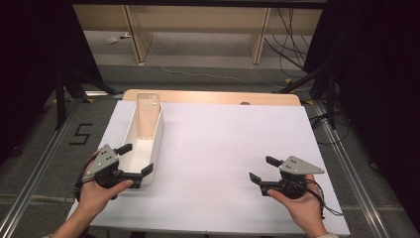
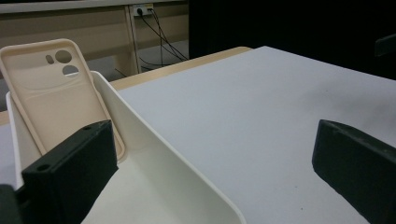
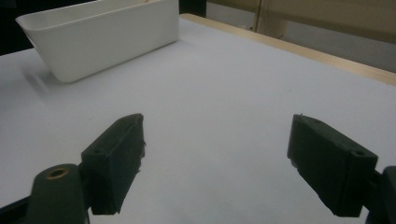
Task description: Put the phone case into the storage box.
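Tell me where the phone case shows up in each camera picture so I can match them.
High view: the phone case stands tilted at the far end of the white bin, left of centre.
Left gripper view: the phone case is upper left, leaning in the bin behind one of the fingers.
Right gripper view: I can't make it out in that picture.
Shared landmark: the white bin.

The tray (image 1: 157, 130) is a long, narrow white plastic bin with rounded corners and sloping walls. It stands upright on the left part of the bench (image 1: 223, 148), its long axis running front to back. The case (image 1: 148, 114) is a beige, translucent phone cover with camera cut-outs near its top edge. It stands inside the tray at the far end, tilted back against the end wall, open side facing forward.
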`<action>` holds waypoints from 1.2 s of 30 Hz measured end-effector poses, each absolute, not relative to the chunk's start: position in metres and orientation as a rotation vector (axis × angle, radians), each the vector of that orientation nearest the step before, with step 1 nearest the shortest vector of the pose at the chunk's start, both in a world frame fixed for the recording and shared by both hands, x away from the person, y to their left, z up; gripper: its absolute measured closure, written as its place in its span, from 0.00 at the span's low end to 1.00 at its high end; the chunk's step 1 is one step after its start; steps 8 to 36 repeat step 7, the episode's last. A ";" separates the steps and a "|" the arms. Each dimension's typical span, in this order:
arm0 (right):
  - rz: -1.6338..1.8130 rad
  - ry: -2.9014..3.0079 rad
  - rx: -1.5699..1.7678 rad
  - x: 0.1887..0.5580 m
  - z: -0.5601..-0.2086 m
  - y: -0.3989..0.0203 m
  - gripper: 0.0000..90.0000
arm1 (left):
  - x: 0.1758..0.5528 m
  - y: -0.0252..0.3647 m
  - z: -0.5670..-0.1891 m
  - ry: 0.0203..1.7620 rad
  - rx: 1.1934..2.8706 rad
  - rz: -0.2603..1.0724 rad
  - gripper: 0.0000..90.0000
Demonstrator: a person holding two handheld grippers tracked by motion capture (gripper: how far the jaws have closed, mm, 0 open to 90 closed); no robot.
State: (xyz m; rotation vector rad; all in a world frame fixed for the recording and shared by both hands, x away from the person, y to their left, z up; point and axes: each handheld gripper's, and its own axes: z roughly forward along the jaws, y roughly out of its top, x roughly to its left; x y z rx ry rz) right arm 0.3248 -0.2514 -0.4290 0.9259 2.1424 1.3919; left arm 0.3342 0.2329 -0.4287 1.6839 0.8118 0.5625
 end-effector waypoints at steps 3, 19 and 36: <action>1.371 2.156 0.939 0.324 -0.429 -0.253 0.22 | 0.334 0.232 -0.430 0.811 1.685 0.561 0.00; 1.367 2.156 0.935 0.324 -0.429 -0.253 0.22 | 0.332 0.231 -0.432 0.812 1.693 0.562 0.00; 1.367 2.156 0.935 0.324 -0.429 -0.253 0.22 | 0.332 0.231 -0.432 0.812 1.693 0.562 0.00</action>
